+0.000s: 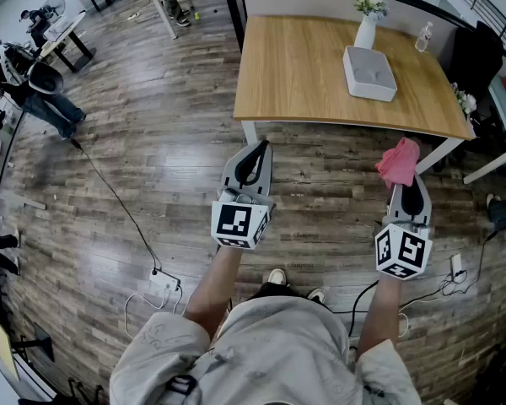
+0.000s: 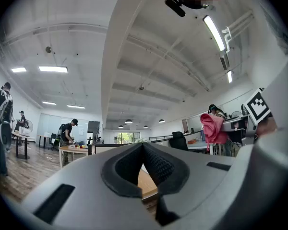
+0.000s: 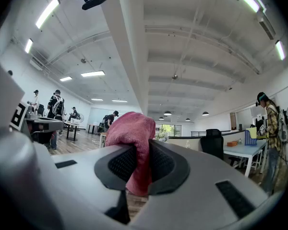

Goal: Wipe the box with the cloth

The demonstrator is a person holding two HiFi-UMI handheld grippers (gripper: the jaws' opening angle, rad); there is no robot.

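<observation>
Right claw: the right claw (image 1: 406,181) is clenched on the pink cloth (image 1: 399,163). A fold is pinched between the pads in the right gripper view, and the rest is bunched above the tips (image 3: 132,128).
Left claw: the left claw (image 1: 260,148) is closed tip to tip, and nothing is seen between the pads in the left gripper view (image 2: 143,145).
Box: the white box (image 1: 369,72) is set on the right half of the surface (image 1: 304,66), toward the far edge and just in front of a white vase of flowers (image 1: 366,30).
Key relation: the box lies ahead of the right claw and slightly to its left, past the near edge of the surface. It is well apart from both claws, but the cloth-bearing right one is judged the nearer.
Long axis: the box's long side runs from the far edge toward the near edge, slanted a little toward the near right corner.
Next move: a forward reach over the near edge is judged to be needed before cloth and box can touch.
Surface: pale wood is seen, largely bare, with a small bottle (image 1: 422,37) near the far right corner.
Room: both claws are held over a wood plank floor (image 1: 152,142), a cable and power strip (image 1: 163,280) lie to the left, and other desks and people are visible farther off.
</observation>
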